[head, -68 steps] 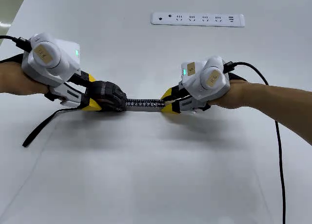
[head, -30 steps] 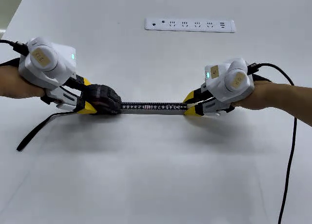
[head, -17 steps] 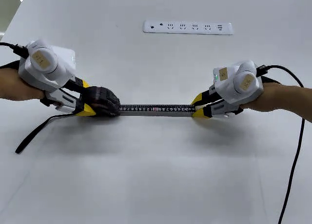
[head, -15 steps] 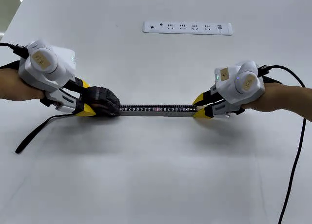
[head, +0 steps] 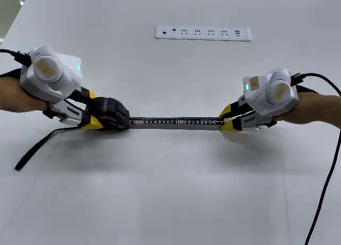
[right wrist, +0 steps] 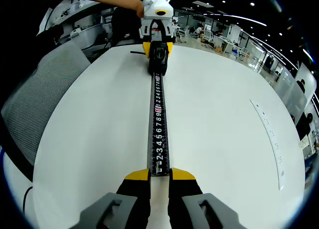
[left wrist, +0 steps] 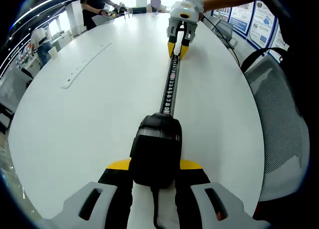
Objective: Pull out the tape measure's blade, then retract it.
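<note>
A: What's nearest the head cam?
B: Bare white table. A black cable runs down the right edge. A black strap trails off to the left from under the left gripper.
A: State of that one?
B: Clamped on the tape measure case, one yellow tip on each side of the black body. The case sits on the table.
A: And the other side?
B: The right gripper is level with it and well apart, pinched onto the blade at its free end. In the right gripper view the lowest numbers sit right at the yellow tips.
A: Blade itself?
B: Pulled out, straight, printed side up, spanning case to right tips. Can't tell if it touches the table.
A: Further back?
B: White power strip, flat on the table, well beyond the tape. The gripper views also show a mesh chair beside the table and people at its far end.
</note>
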A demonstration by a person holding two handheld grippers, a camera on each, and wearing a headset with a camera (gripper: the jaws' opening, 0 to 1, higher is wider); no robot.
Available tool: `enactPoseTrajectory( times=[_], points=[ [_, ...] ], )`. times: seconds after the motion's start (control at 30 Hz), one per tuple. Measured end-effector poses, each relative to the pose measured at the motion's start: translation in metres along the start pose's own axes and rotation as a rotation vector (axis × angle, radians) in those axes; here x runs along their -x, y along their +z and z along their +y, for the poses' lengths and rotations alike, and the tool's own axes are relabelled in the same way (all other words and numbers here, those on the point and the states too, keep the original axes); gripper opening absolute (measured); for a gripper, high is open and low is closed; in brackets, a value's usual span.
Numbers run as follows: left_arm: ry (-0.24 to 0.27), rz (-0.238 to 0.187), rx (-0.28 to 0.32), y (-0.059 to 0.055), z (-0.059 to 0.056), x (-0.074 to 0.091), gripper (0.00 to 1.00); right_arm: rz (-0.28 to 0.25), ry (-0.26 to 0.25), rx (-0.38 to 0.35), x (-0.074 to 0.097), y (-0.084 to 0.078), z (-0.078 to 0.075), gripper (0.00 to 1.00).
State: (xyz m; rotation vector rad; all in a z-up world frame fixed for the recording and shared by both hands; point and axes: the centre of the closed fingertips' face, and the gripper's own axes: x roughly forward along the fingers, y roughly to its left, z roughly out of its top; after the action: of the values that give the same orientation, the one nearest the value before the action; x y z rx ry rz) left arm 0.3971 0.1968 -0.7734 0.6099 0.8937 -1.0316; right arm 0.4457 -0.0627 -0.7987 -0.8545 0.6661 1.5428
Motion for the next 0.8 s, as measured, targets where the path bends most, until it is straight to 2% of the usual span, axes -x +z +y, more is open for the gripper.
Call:
enactPoseTrajectory(
  times=[0.23,0.8],
  points=[
    [0.002,0.004,-0.002,-0.0007,-0.0024,0.0004,0.27,0.01,-0.005,-0.018,0.0064,-0.009,-0.0003,0.08],
    [0.018,0.009,-0.028,0.0002,-0.0012,0.0001,0.28,0.013,0.009,-0.047,0.0059,-0.0106,0.0008,0.1]
  ],
)
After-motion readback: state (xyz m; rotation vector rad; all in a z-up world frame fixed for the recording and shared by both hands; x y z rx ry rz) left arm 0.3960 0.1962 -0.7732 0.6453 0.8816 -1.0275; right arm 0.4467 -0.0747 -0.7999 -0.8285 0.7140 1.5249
